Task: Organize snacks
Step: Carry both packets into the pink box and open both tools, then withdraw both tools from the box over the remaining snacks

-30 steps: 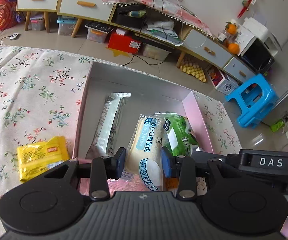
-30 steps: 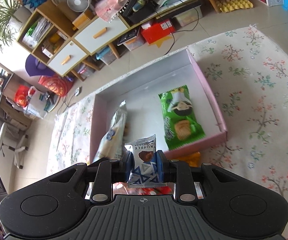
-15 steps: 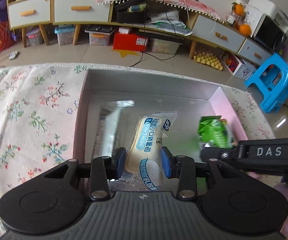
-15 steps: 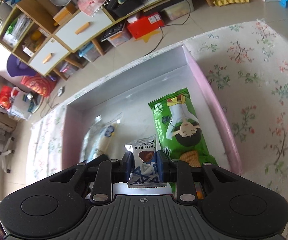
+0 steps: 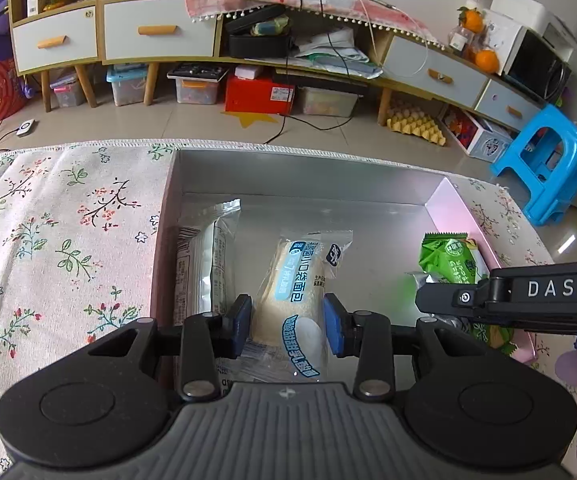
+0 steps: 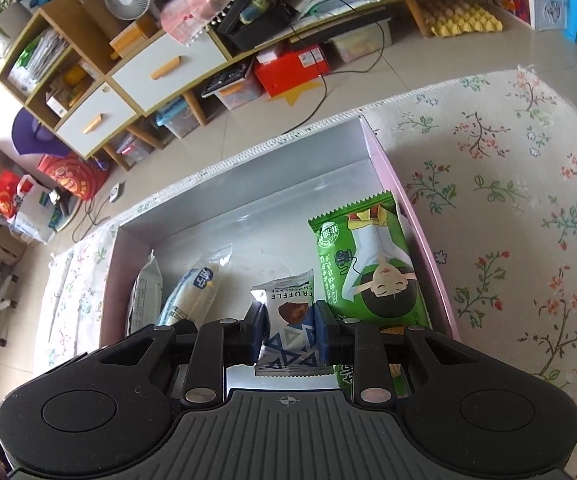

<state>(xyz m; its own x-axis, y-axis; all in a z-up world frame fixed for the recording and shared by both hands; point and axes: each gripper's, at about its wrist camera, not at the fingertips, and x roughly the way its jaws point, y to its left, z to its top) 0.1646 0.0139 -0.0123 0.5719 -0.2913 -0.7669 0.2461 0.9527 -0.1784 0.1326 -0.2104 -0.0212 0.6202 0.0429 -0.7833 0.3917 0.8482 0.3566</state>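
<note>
Left wrist view: sits just behind the left gripper [image 5: 287, 330], looks forward and steeply down along its fingers into the box [image 5: 304, 174].
Right wrist view: sits just behind the right gripper [image 6: 290, 332], same steep downward tilt, rolled so the floor line slants.
Nearness: both close above the box; near wall hidden under each gripper body.
Far field: both face the low cabinet [image 5: 156, 36] across the tiled floor.
Shared: box interior, bread packet [image 5: 294, 292] [image 6: 194, 292], green packet [image 5: 450, 258] [image 6: 364, 268], floral cloth [image 5: 60, 240] [image 6: 508, 208], red carton [image 5: 258, 94] [image 6: 292, 68].
Cross-sight: right gripper's side enters the left view at its right edge [image 5: 528, 296].
</note>
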